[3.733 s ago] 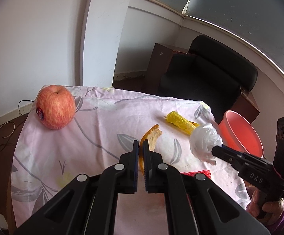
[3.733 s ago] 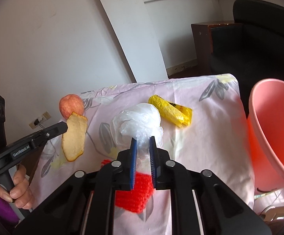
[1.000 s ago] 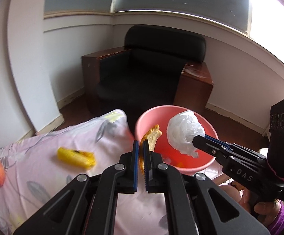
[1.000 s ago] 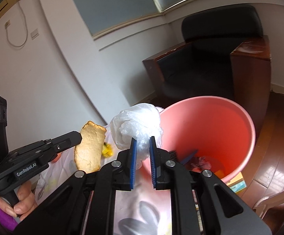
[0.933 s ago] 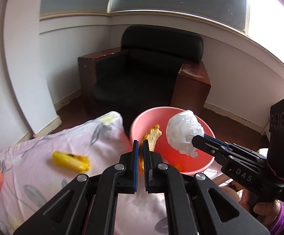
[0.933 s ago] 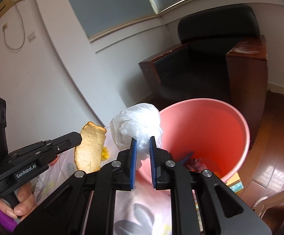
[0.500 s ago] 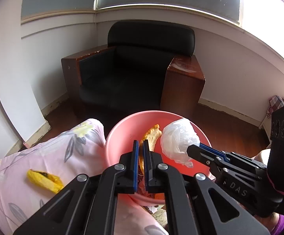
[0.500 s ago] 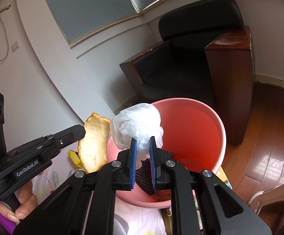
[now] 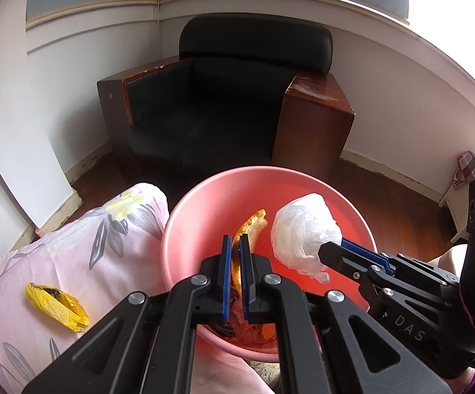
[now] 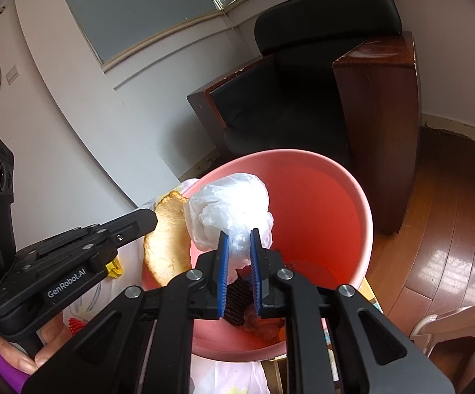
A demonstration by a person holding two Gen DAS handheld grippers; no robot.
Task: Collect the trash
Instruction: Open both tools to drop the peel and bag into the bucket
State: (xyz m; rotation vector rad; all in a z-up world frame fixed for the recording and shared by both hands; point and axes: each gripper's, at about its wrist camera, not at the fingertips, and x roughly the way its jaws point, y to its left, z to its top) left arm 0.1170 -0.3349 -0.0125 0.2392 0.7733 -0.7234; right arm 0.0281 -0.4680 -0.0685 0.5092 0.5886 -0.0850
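A table under a pale pink cloth (image 9: 83, 256) printed with grey leaves fills the lower left of the left wrist view, and a crumpled yellow wrapper (image 9: 57, 307) lies on it near the left edge. Just past the cloth's right end stands a pink bin (image 9: 201, 203), round and open, with dark and orange scraps showing at its bottom. Behind it, in the middle and upper part of both views, sits a black armchair (image 9: 237, 98) with brown wooden sides, set in a corner of white walls below a window, on a dark wood floor (image 10: 434, 246). The left gripper (image 9: 233, 243) comes up from the lower middle of its own view with its blue-padded jaws pressed nearly together, pinching a curved piece of peel (image 9: 250, 229), orange outside and pale inside, which stands over the mouth of the bin. In the right wrist view that peel hangs at the bin's left rim. The right gripper (image 10: 237, 239) rises from the bottom of its view, its jaws drawn close and pinching the tail of a bunched white plastic bag (image 10: 231, 210), which is over the bin opening. A hand (image 10: 24, 358) with a purple sleeve grips the left gripper's handle at the lower left of the right wrist view.
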